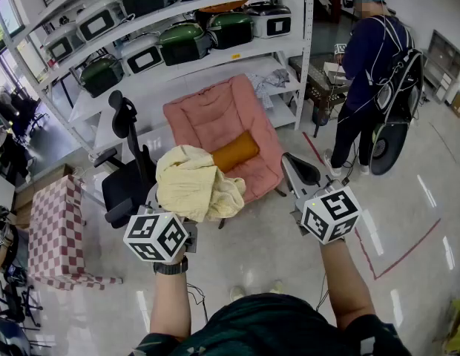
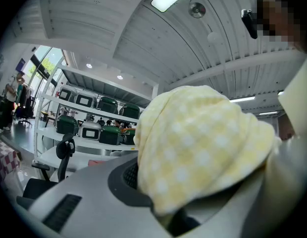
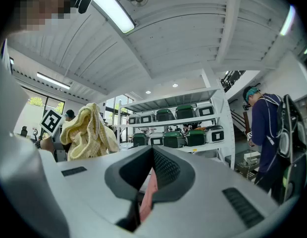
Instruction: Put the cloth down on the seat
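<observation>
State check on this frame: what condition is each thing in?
cloth: bunched, held in the air.
left gripper: shut on the cloth.
right gripper: shut, empty.
pink seat: set up, backrest raised, no cloth on it.
orange cushion: lying on the pink seat.

The cloth (image 2: 203, 148) covers the tips of the left tool (image 2: 166, 214), so the spot where its jaws press it cannot be seen. In the head view the cloth hides the near left corner of the seat (image 1: 237, 110) and one end of the orange cushion (image 1: 237, 150). The shelf (image 1: 215, 58) is cut off by the upper edge.
</observation>
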A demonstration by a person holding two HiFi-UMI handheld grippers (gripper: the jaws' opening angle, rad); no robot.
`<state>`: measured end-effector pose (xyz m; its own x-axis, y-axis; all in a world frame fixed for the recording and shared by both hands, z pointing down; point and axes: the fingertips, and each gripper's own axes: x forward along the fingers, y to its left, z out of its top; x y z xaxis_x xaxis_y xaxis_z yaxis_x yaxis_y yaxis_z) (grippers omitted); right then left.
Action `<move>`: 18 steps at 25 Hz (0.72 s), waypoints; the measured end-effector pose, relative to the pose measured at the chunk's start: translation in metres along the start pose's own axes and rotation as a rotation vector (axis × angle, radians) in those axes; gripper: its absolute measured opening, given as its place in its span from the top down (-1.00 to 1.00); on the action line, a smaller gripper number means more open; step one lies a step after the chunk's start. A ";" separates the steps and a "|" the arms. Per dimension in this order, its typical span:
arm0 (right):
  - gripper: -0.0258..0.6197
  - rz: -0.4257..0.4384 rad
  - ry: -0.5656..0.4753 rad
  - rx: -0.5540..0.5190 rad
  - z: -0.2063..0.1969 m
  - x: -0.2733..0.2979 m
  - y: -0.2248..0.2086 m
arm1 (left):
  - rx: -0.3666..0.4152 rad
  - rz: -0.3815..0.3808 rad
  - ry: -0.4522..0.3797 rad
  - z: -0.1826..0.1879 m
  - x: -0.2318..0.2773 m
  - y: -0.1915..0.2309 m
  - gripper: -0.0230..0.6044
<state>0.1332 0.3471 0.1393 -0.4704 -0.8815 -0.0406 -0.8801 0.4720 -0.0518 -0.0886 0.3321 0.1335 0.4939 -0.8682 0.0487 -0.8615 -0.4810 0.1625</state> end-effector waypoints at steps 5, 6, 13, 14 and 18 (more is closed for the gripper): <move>0.91 0.006 0.005 -0.004 0.000 -0.004 -0.003 | -0.003 0.000 0.007 -0.004 0.000 -0.008 0.70; 0.91 0.008 0.005 -0.005 -0.001 -0.005 -0.003 | -0.003 0.001 0.007 -0.004 0.000 -0.008 0.70; 0.91 0.028 0.003 0.014 0.001 -0.009 -0.007 | 0.000 0.010 0.004 -0.003 0.000 -0.015 0.70; 0.91 0.029 0.001 0.020 0.000 -0.010 -0.007 | 0.001 0.011 0.005 -0.004 -0.001 -0.016 0.70; 0.91 0.033 -0.012 0.033 -0.001 -0.012 -0.011 | 0.010 0.020 0.007 -0.005 -0.002 -0.017 0.70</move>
<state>0.1487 0.3527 0.1416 -0.4985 -0.8652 -0.0550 -0.8612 0.5015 -0.0834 -0.0737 0.3425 0.1355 0.4771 -0.8769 0.0584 -0.8724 -0.4646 0.1515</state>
